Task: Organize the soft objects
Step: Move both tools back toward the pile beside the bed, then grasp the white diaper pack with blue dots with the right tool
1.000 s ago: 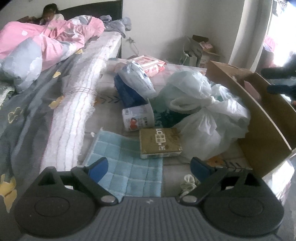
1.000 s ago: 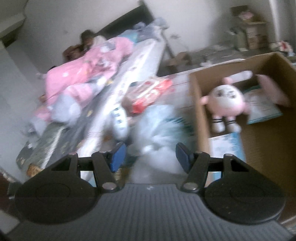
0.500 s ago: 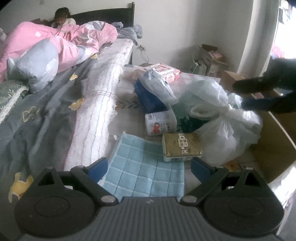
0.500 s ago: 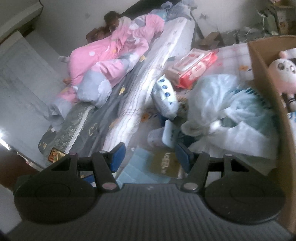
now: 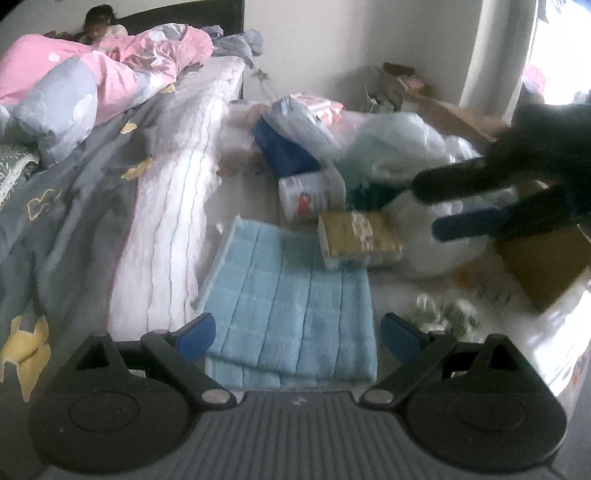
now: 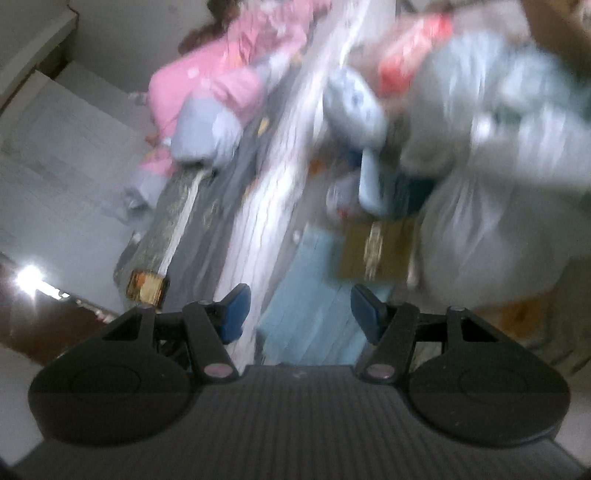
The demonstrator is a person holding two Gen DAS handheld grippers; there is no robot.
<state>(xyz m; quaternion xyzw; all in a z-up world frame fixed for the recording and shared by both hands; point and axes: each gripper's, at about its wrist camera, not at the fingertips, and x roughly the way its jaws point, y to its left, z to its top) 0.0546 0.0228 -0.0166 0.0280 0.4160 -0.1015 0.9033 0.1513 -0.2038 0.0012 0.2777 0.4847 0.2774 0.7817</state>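
Tongs [image 5: 297, 334] agape over towel [image 5: 291, 295]

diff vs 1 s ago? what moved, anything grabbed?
The right gripper swung from over the cardboard box across the white bag toward the brown pack and blue towel. The left gripper eased closer to the towel. Both are open as before; nothing grabbed or released. Towel, pack and bags lie unmoved.

I am looking into a lived-in home bedroom: a child [image 5: 98, 29] is lying under a pink quilt [image 5: 110, 77] on the bed [image 5: 155, 206], while bags [image 5: 399, 140] and a cardboard box [image 5: 546, 266] are crowding the floor.
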